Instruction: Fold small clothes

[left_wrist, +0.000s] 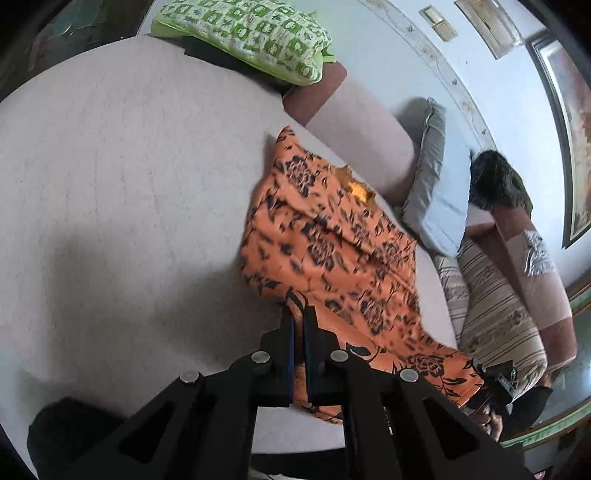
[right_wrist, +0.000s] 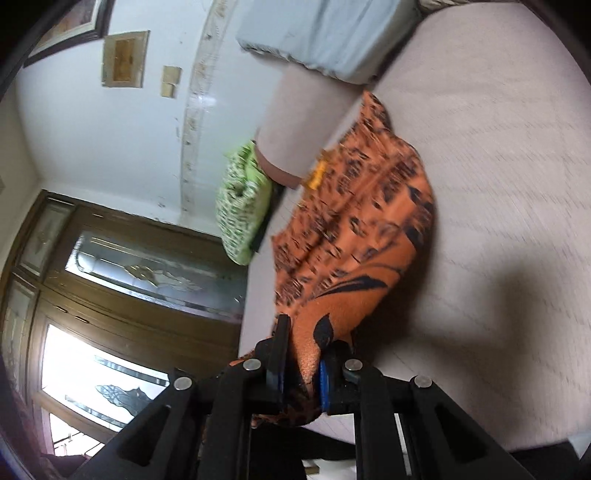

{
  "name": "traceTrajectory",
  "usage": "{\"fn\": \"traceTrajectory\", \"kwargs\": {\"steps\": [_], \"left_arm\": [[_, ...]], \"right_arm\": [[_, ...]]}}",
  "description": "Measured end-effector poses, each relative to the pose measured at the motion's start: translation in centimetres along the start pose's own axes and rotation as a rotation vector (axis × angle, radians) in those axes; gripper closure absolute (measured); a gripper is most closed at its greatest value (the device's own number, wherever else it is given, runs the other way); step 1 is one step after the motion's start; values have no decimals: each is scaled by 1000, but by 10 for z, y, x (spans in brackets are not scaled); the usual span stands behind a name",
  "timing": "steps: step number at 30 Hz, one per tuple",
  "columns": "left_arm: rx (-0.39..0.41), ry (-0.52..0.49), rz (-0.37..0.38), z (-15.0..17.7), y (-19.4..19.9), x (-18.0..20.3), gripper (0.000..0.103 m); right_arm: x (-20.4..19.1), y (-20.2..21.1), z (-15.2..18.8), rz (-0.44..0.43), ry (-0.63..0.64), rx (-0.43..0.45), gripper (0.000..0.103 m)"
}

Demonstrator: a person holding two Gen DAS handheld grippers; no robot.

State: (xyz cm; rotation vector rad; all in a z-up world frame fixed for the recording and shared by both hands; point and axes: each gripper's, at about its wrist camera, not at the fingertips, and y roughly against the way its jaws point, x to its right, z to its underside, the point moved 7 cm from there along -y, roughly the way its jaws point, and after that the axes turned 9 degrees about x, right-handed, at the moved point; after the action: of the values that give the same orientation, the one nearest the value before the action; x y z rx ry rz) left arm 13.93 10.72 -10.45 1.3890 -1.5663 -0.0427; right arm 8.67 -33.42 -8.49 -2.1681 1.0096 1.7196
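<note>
Your left claw (left_wrist: 299,314) is pressed together on a corner of the orange flowered garment (left_wrist: 332,236), which runs from the fingertips toward 1 o'clock across the pale sofa seat (left_wrist: 129,184). A green patterned cushion (left_wrist: 251,33) lies at 12 o'clock. Your right claw (right_wrist: 303,354) pinches a bunched edge of the same garment, which spreads toward 12 o'clock, blurred.

Matt printed cloth garment (left_wrist: 332,236) (soft weave) on ribbed fabric mattress (left_wrist: 129,177)
</note>
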Motion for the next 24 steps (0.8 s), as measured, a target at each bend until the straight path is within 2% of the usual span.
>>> {"fn": "traceTrajectory", "kwargs": {"steps": [4,6,7,10,11,12,13,14,15,16,17,18,19,21,22,24], "left_arm": [[-1,-23,28,-31,-12,18,99],[15,-48,49,-62,-23,32,99],[28,-50,74,-89,-35,42,99],[66,-47,104,-157,-77,60,99],[72,-43,110,-185,-106,65,97],[51,-37,97,-200,-134,63,94],[9,-1,76,-211,-166,55,87],[-37,36,18,-216,-199,39,62],[-79,62,-109,-214,-236,11,50],[-86,99,-214,-208,-252,-14,43],[-84,111,-259,-204,-259,-27,44],[-71,112,-285,-200,-261,-43,44],[-52,104,-293,-198,-257,-50,43],[-3,59,-310,-194,-238,-56,43],[10,32,-295,-190,-226,-54,43],[-16,-36,-210,-174,-210,-40,35]], "right_arm": [[-6,-14,-16,-5,-7,14,90],[-12,-25,-38,-15,-1,21,90],[-15,-29,-49,-27,2,26,90],[-31,-65,-116,-57,36,55,90],[-34,-82,-144,-65,46,74,90],[-34,-98,-168,-68,50,93,90],[-28,-116,-191,-58,24,110,88],[-6,-148,-223,3,-44,118,86],[10,-167,-233,59,-45,107,70],[28,-187,-241,131,-38,88,35],[61,-206,-241,287,-44,70,21],[75,-211,-238,357,-49,74,18],[87,-213,-232,384,-55,75,18],[87,-203,-223,346,-37,116,18],[80,-191,-221,355,24,153,18],[70,-174,-218,368,107,183,18]]}}
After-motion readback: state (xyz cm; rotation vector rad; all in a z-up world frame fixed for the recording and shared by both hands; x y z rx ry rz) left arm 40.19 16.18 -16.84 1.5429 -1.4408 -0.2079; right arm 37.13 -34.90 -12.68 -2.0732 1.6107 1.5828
